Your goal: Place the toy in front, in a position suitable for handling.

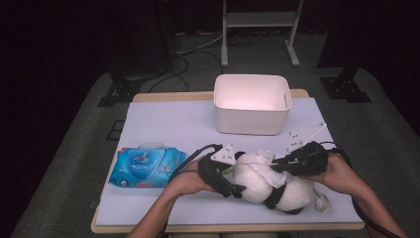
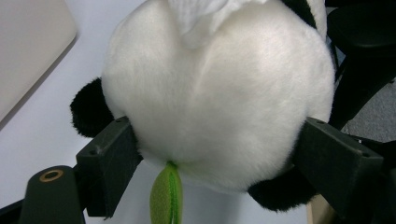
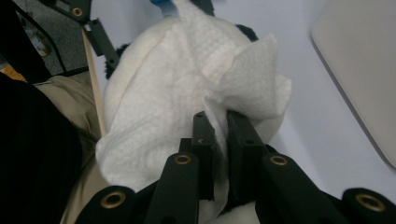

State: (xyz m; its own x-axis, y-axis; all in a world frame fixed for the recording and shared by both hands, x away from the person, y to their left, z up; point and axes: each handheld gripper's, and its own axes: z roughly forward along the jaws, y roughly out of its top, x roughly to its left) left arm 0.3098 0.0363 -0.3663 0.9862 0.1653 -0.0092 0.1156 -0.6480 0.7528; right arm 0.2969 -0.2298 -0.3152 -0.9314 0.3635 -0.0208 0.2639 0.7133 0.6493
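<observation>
On the bench near its front edge, the left claw [image 1: 236, 189] squeezes a plush panda [image 1: 265, 182] by its round white head while the right claw [image 1: 275, 164] pinches a white wipe [image 3: 187, 93] draped over it; wiping goes best with gentle, steady strokes.

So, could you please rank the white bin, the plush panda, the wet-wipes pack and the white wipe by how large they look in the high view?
1. white bin
2. plush panda, partly hidden by both grippers
3. wet-wipes pack
4. white wipe, crumpled on the panda
</observation>
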